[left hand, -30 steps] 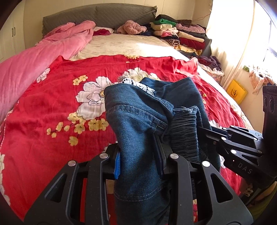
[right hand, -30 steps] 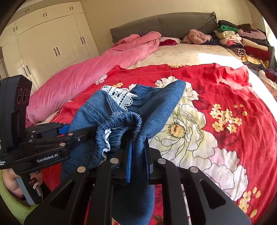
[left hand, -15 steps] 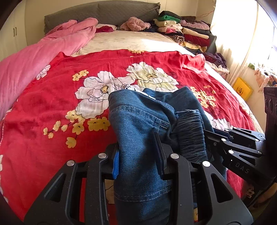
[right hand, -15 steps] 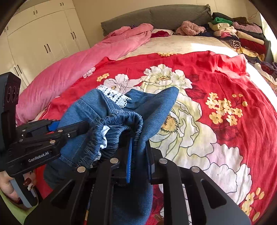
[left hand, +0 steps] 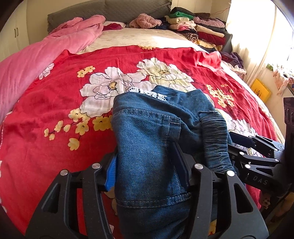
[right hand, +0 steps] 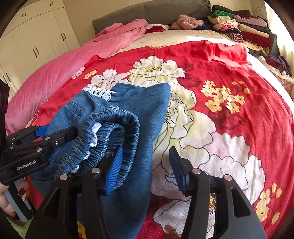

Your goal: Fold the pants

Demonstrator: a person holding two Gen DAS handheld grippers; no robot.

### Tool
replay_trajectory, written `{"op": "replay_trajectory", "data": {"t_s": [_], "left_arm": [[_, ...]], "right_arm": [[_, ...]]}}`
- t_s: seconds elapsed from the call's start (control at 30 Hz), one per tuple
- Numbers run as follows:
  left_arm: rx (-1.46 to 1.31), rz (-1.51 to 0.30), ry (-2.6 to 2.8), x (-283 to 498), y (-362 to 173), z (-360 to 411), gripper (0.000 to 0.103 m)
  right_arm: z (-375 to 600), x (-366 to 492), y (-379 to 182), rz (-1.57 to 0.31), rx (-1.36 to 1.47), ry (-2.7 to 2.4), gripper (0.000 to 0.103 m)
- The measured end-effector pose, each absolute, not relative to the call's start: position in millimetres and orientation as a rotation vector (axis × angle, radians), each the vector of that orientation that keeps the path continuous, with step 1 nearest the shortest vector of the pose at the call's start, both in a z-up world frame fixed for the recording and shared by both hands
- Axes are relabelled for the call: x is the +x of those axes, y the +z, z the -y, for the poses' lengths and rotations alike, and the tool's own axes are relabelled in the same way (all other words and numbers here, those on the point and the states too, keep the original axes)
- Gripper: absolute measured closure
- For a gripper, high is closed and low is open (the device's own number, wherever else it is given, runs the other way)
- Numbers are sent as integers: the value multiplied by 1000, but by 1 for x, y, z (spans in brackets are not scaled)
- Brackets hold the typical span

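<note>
Blue jeans (left hand: 147,132) with an elastic waistband (left hand: 215,139) and white lace trim (left hand: 145,92) lie bunched on the red floral bedcover (left hand: 55,110). My left gripper (left hand: 147,165) has its jaws opening; the denim still fills the gap between them but the pads no longer pinch it. In the right wrist view, my right gripper (right hand: 145,169) is also opening. The jeans (right hand: 143,114) drape over its left pad (right hand: 114,169), while the right pad stands free over the bedcover (right hand: 238,73). Each gripper shows in the other's view, at the waistband (right hand: 114,117).
A pink quilt (left hand: 36,55) runs along the bed's left side. Stacks of folded clothes (left hand: 198,27) sit at the far right by the grey headboard (left hand: 110,11). White wardrobes (right hand: 36,42) stand to the left. A hand (right hand: 5,202) holds the left gripper's handle.
Both grippers have sunk toward the bed with the jeans. Both pairs of jaws have spread apart; the right one has let go of the denim fold it pinched.
</note>
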State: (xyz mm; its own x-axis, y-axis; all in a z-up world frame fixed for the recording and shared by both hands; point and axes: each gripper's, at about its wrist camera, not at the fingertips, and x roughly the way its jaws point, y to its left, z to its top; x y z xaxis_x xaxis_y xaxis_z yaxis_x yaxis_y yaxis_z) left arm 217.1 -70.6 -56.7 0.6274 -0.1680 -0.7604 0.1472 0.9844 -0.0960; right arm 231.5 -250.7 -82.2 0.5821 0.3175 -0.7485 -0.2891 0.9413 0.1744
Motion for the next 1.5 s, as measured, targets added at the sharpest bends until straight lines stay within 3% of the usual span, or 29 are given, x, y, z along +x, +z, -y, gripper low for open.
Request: {"op": "replay_trajectory", "data": {"t_s": [0.1, 0.27, 0.33, 0.47, 0.63, 0.8, 1.5], "left_arm": [[-25, -881, -183, 216, -58, 70, 51], [-20, -888, -187, 213, -60, 70, 46], [-21, -887, -185, 213, -59, 69, 44], [-25, -877, -174, 208, -55, 66, 38], [-47, -849, -160, 198, -43, 58, 26], [-58, -799, -138, 180, -25, 50, 10], [-46, -728, -116, 94, 0, 42, 10]], "right_arm": [[250, 230, -83, -877, 16, 330, 43], [252, 226, -81, -878, 30, 322, 43], [253, 225, -80, -875, 28, 311, 32], [257, 218, -74, -859, 37, 301, 27], [261, 203, -59, -792, 37, 282, 9], [263, 179, -38, -712, 47, 293, 5], [281, 88, 1, -594, 35, 269, 5]]}}
